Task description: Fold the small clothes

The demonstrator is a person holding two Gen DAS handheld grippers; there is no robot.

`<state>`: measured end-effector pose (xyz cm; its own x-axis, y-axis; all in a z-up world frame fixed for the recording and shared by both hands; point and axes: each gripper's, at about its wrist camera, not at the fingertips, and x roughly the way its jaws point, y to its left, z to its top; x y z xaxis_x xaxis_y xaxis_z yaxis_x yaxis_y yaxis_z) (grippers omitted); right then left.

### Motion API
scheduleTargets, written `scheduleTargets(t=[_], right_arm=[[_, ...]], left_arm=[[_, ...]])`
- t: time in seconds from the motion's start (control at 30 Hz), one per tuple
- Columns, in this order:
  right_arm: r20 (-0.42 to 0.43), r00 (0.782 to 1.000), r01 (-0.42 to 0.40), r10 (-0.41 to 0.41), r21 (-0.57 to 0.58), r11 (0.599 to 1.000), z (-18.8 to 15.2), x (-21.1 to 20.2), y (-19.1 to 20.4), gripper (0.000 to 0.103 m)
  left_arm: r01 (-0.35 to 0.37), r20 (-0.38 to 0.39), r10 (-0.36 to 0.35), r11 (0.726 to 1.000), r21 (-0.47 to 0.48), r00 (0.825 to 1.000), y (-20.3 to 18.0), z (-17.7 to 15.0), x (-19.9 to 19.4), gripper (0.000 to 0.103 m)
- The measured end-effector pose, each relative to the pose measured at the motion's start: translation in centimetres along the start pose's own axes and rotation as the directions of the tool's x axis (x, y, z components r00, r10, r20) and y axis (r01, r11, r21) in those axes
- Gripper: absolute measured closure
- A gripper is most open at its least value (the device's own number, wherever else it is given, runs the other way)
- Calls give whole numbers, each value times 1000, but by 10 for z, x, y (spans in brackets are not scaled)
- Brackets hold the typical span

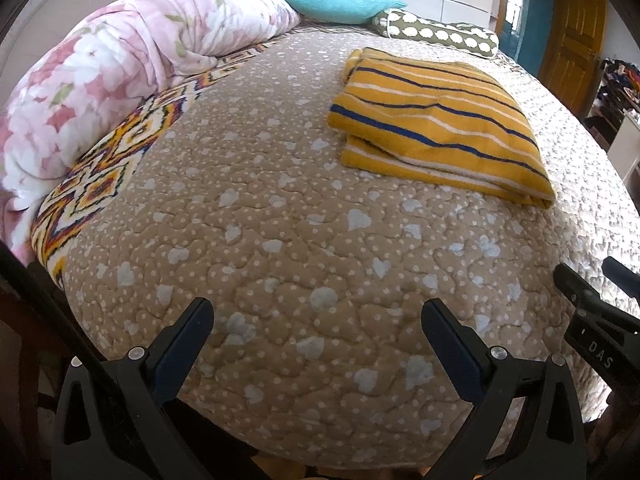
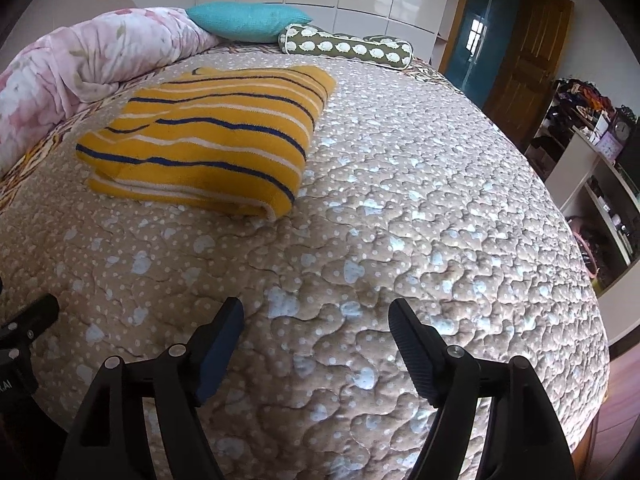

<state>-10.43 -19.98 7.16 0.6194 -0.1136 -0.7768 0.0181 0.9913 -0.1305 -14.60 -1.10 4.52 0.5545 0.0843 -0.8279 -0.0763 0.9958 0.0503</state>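
A folded yellow garment with blue and white stripes lies flat on the beige quilted bedspread; it also shows in the right wrist view. My left gripper is open and empty, low over the near part of the bed, well short of the garment. My right gripper is open and empty too, over the near edge, with the garment ahead and to its left. The right gripper's body shows at the right edge of the left wrist view.
A rolled pink floral duvet lies along the left side. A turquoise pillow and an olive dotted bolster sit at the head. Shelves with clutter and a wooden door stand at right.
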Motion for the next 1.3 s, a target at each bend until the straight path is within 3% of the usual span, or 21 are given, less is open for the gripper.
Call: scheduleTargets(t=[0.8, 1.3], right_arm=[[0, 998, 58, -58, -40, 998, 0, -1, 5, 18], [11, 999, 41, -41, -12, 999, -1, -3, 1, 17]], left_arm=[[-2, -11, 2, 1000, 12, 1000, -2, -2, 5, 0], [-10, -13, 10, 1000, 11, 1000, -2, -4, 8, 0]])
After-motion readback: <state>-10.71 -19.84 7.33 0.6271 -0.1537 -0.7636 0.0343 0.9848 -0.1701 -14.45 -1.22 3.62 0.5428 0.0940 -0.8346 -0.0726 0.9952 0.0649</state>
